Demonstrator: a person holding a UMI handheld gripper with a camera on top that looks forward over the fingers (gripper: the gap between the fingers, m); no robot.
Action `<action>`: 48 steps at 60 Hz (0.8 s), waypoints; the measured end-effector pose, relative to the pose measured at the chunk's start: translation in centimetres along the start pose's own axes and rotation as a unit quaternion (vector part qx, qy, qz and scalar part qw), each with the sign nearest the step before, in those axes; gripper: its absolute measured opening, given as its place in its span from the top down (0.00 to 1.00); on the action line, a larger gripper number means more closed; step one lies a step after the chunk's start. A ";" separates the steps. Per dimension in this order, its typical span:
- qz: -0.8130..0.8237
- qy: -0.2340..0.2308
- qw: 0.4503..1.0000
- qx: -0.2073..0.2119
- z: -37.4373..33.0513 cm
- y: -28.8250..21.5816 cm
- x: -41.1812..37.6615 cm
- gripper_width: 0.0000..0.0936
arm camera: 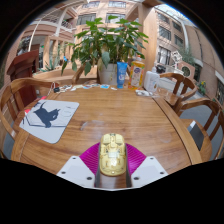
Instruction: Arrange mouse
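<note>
A small yellowish, partly see-through mouse [113, 154] sits between my gripper's fingers, its length pointing away from me. My gripper [113, 160] is shut on the mouse, with the magenta pads [92, 157] pressed on both of its sides. It is held just above the near part of the round wooden table [130, 115]. A light mouse mat with a dark bird-like figure [47, 116] lies on the table ahead to the left of the fingers.
Wooden chairs [20, 97] stand around the table at the left and right [196, 110]. At the far edge stand a potted plant [105, 50], a blue can [122, 74], a yellow carton [137, 73] and a white box [156, 81].
</note>
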State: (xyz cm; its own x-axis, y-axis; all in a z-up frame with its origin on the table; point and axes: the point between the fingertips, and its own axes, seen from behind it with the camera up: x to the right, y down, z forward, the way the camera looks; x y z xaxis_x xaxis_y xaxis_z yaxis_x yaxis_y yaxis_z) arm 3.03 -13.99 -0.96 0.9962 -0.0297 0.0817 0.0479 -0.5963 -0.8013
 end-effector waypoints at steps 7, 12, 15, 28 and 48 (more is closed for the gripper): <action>0.019 0.012 1.000 0.021 -1.0 -2.9 1.1 0.62; 0.025 0.028 0.997 0.062 -2.1 -8.1 2.2 0.62; 0.032 0.032 0.994 0.095 -2.8 -12.4 2.5 0.62; 0.047 -0.001 0.974 0.220 -7.2 -28.1 -3.0 0.62; -0.014 -0.112 0.992 0.049 5.3 -14.1 -22.8 0.62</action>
State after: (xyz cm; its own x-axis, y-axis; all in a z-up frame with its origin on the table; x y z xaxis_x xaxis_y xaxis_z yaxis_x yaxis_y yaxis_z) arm -19.97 -0.68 5.30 0.9849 0.1718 -0.0200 0.0723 -0.5139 -0.8548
